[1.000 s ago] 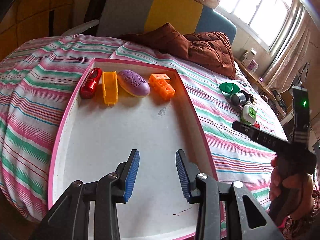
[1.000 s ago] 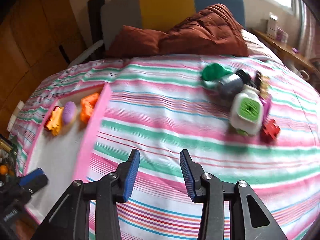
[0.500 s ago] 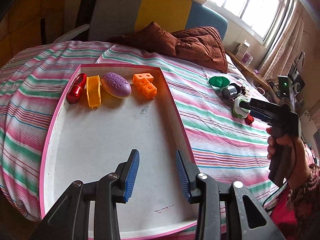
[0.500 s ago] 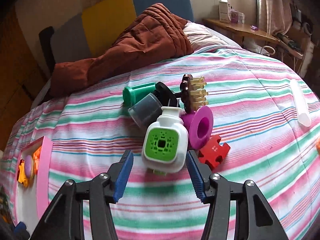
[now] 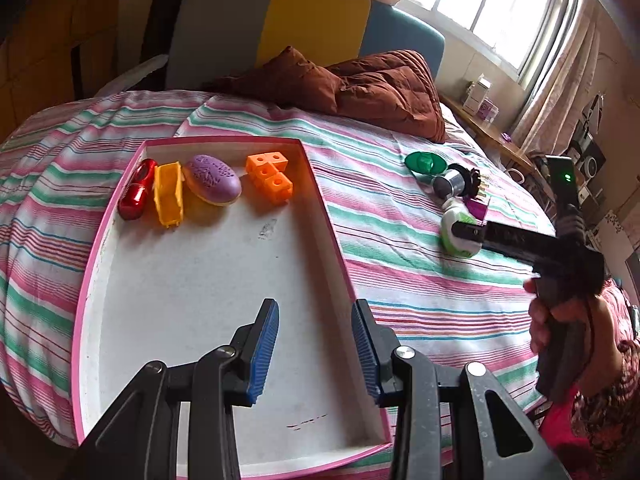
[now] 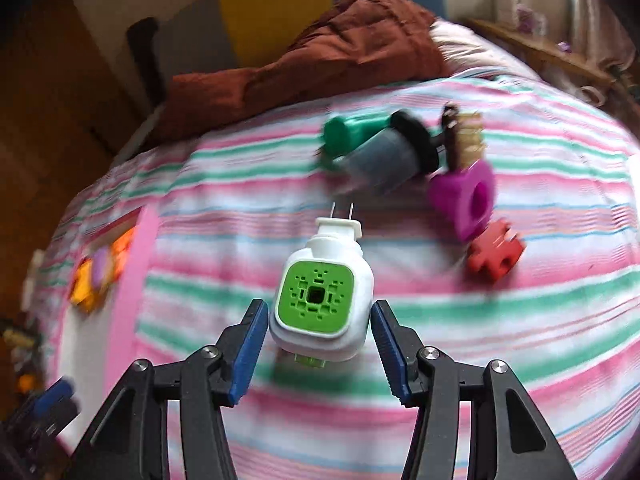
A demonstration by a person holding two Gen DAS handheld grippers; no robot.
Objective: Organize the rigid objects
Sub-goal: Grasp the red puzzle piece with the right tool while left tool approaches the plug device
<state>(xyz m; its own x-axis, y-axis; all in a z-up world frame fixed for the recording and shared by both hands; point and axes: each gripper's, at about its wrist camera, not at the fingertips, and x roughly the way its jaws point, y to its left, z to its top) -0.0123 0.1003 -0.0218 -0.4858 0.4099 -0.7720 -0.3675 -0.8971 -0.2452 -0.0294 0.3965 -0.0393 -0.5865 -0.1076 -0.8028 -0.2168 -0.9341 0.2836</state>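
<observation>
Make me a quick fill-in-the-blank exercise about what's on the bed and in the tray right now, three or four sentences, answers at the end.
1. The white plug-in device between the right tool's fingers has a ____ face.
2. In the pink-rimmed tray, the red toy, yellow piece, purple oval and ____ blocks sit in a row.
3. The left tool hovers over the tray with its jaws ____.
4. Beside the magenta ring lies a ____ puzzle-shaped block.

Answers: green; orange; open; red
</observation>
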